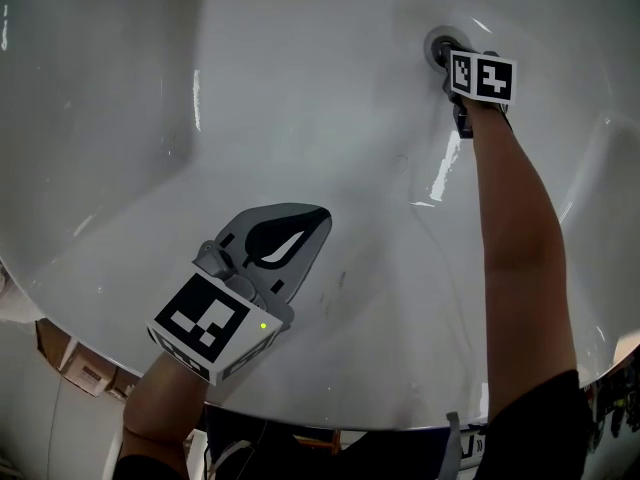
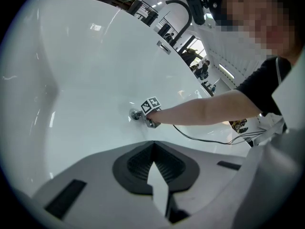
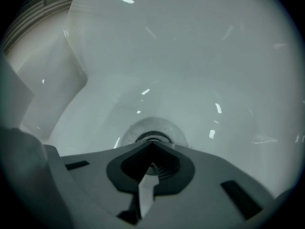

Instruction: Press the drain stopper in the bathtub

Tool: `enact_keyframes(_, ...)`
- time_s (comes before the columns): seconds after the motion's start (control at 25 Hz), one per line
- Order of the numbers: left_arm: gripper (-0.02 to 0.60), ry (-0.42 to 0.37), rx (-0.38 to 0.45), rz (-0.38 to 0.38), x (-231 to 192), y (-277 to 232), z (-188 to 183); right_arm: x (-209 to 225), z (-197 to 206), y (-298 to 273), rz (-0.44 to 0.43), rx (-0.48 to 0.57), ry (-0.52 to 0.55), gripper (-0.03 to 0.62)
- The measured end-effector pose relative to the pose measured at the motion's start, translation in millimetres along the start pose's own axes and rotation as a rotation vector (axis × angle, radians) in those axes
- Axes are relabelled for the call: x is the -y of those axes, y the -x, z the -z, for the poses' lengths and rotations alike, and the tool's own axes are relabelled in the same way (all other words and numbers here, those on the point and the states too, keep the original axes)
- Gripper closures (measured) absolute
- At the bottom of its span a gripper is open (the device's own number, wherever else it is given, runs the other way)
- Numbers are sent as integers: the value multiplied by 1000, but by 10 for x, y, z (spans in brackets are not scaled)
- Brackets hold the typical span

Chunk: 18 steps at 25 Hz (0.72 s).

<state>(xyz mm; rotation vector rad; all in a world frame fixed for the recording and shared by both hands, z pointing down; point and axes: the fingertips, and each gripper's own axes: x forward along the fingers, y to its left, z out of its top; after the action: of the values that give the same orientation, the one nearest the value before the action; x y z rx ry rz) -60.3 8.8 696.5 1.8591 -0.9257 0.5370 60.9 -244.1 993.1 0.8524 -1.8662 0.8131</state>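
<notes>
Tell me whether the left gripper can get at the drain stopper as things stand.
Probably not easily. The left gripper sits shut by the near side of the tub, well away from the stopper. The right gripper, also shut, has its tips at the stopper and takes up the spot.

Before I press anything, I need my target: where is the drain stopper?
In the head view the drain stopper sits upper right on the bathtub floor, right at the closed tips of the right tongs, far from the left tongs.
</notes>
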Motion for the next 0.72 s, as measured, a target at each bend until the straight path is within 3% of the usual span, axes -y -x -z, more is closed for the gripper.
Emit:
enact_keyframes(0.36, 574, -40, 29, -5, 12, 21, -60, 40, -32, 106, 42, 29, -67, 582)
enact_keyframes(0.56, 574, 28, 51, -19, -64, 33, -8, -57, -69, 561, 25, 35, -77, 582)
enact_keyframes(0.72, 574, -22, 11, -57, -37, 157, 1, -254, -168, 1112, -27, 40, -61, 582)
